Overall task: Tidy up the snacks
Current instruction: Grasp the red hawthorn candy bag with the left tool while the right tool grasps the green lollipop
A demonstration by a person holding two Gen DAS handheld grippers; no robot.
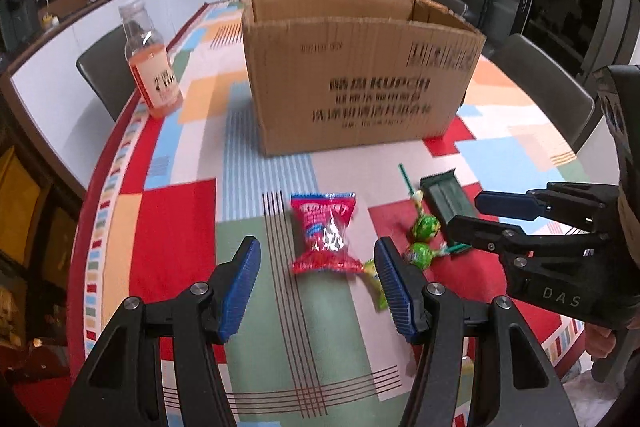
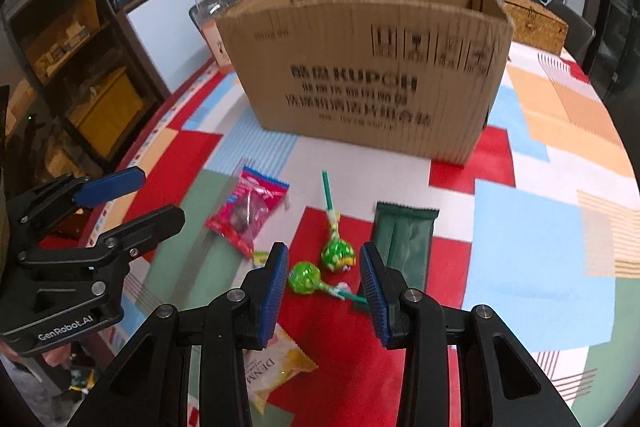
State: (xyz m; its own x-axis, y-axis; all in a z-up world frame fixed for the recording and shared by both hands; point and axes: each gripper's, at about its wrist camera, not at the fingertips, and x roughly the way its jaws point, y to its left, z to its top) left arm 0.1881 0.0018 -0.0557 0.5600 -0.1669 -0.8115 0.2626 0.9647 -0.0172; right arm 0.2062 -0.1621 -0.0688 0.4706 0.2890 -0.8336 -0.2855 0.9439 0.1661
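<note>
Both grippers, left (image 1: pixel 318 285) and right (image 2: pixel 324 281), hung wide-jawed and empty; the lollipops (image 2: pixel 338 255) looked next for the box (image 2: pixel 360 67).

Right claw (image 2: pixel 324 289) open above two green lollipops (image 2: pixel 320 265); cardboard box (image 2: pixel 368 67) beyond; left claw (image 2: pixel 138 199) open.

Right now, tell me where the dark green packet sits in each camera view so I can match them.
Left wrist view: the dark green packet lies right of centre, beyond the right gripper, past the two lollipops.
Right wrist view: it lies just right of centre, beyond the right-hand finger.
Shared landmark: the cardboard box behind it.
</note>
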